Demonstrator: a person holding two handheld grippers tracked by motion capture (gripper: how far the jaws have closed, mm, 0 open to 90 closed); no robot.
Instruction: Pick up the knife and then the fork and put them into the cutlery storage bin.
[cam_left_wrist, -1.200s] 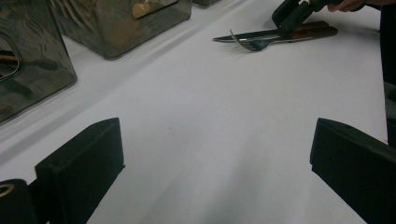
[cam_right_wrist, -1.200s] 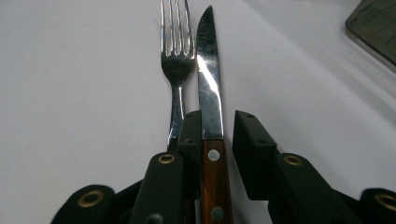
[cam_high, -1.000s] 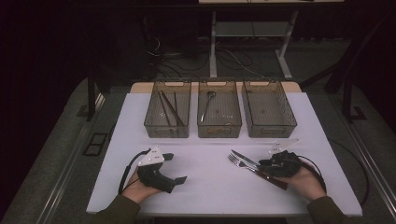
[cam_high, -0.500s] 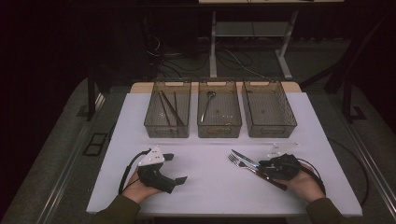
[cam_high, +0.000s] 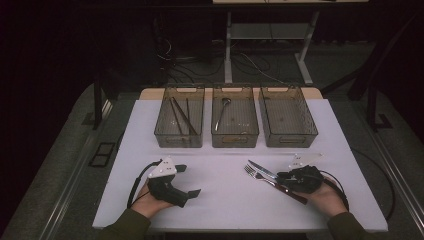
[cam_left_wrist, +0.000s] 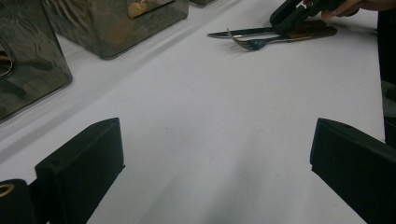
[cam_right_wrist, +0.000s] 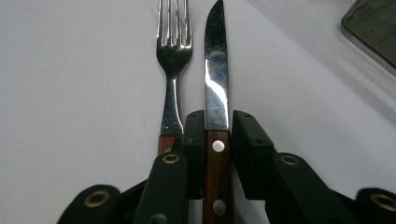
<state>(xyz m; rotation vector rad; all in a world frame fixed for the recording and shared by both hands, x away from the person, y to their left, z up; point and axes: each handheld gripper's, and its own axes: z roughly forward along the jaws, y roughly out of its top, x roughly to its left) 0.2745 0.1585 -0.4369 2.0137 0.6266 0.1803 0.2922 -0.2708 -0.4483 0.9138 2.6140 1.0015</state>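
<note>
right gripper (cam_right_wrist: 218, 135): jaws straddle the knife (cam_right_wrist: 216, 98) at the joint of blade and wooden handle. Left pad looks against the handle; a thin gap shows at the right pad. Can't tell if it is fully clamped. Jaws narrow, not wide.
knife: lies flat on the table (cam_high: 220, 200), blade pointing straight away from the right gripper, serrated edge, two rivets on the handle. Seen in high view at (cam_high: 265, 171).
fork (cam_right_wrist: 173, 70): just beside the knife, outside the left jaw, parallel, tines pointing the same way. Handle runs under the left jaw's outer side. Closest obstruction to the grip.
right hand (cam_high: 327, 192): wraps the gripper body (cam_high: 300, 179) at the near right of the table.
left gripper (cam_left_wrist: 215, 163): jaws spread wide, nothing between them, only bare table. Well apart from knife and fork, which lie far ahead of it (cam_left_wrist: 243, 33).
left hand (cam_high: 150, 202): holds that gripper (cam_high: 172, 187) at the near left.
bins: three clear bins in a row beyond both grippers. Left bin (cam_high: 180, 117) has long thin sticks, middle bin (cam_high: 235, 117) has a spoon-like utensil, right bin (cam_high: 287, 117) is the one nearest ahead of the right gripper.
writing: none readable.
</note>
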